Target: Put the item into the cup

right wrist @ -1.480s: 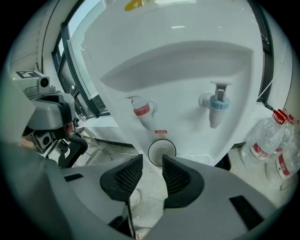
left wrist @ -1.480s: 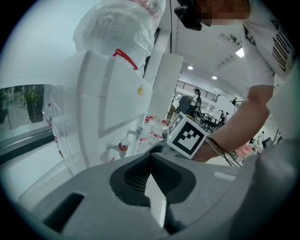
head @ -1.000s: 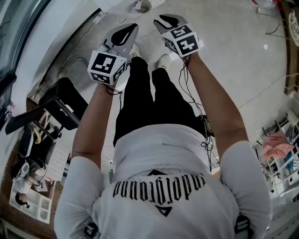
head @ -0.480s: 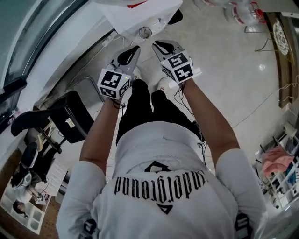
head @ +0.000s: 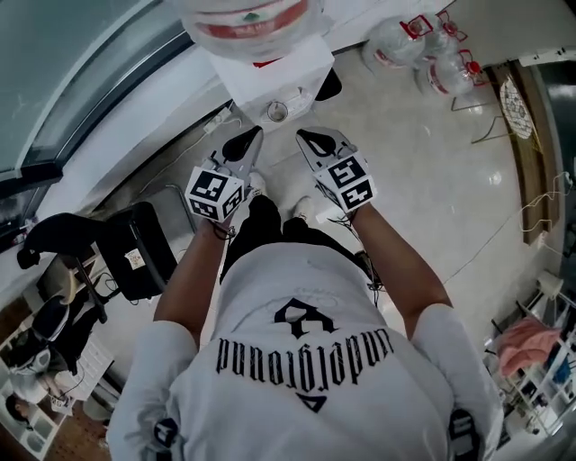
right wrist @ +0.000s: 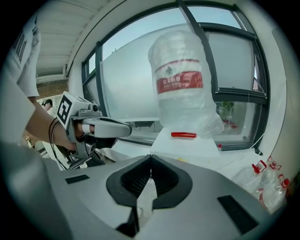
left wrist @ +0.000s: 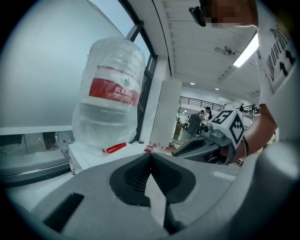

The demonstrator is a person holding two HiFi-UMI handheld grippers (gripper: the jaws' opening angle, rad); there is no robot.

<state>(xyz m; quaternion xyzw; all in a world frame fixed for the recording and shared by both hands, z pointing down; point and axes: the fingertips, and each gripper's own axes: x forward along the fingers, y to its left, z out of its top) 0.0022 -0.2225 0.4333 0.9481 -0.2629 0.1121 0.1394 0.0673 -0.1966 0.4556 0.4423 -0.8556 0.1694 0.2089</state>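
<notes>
The left tongs [left wrist: 150, 157] and right tongs [right wrist: 150, 159] are each pressed together on nothing, so no pickup has been made and the whole task appears to remain. Both arms reach forward, tongs side by side, aimed at the cup [head: 276, 111] just ahead. A red stick-like item [right wrist: 183, 135] lies on the white cabinet [head: 306, 67] under the water bottle [right wrist: 183, 84].

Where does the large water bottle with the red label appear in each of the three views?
Head view: water bottle at the top edge, partly cut off.
Left gripper view: left of centre, in the upper half.
Right gripper view: top centre, in front of the window.
Shared landmark: the white stand under it, with a red bar at the bottle's foot.
</notes>
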